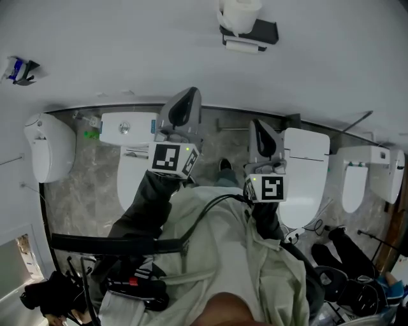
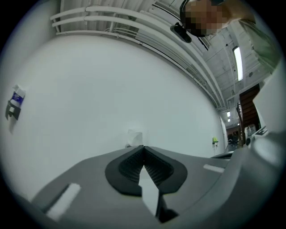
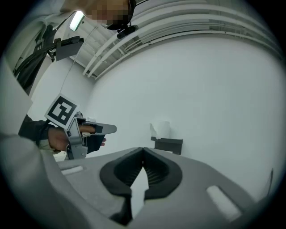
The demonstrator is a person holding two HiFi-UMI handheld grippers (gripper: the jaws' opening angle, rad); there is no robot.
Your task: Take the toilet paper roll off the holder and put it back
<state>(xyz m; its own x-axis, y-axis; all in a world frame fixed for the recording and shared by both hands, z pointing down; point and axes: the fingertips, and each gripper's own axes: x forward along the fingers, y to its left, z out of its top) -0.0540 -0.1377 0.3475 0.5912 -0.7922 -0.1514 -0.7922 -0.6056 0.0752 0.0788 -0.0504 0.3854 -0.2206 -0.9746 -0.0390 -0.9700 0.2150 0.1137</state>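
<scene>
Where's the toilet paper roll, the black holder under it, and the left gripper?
toilet paper roll (image 3: 161,129), right gripper view, middle of its white side.
black holder (image 3: 167,145), right gripper view, its dark front face.
left gripper (image 2: 143,148), left gripper view, where its shut tips meet.

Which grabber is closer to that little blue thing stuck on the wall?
Left. The left gripper points at the wall, with the blue thing off to its left. The right gripper is beyond it, farther to the right.

Two tools, left tool (image 1: 186,97) and right tool (image 1: 259,125); one toilet paper roll (image 1: 242,11); one holder (image 1: 260,32).
</scene>
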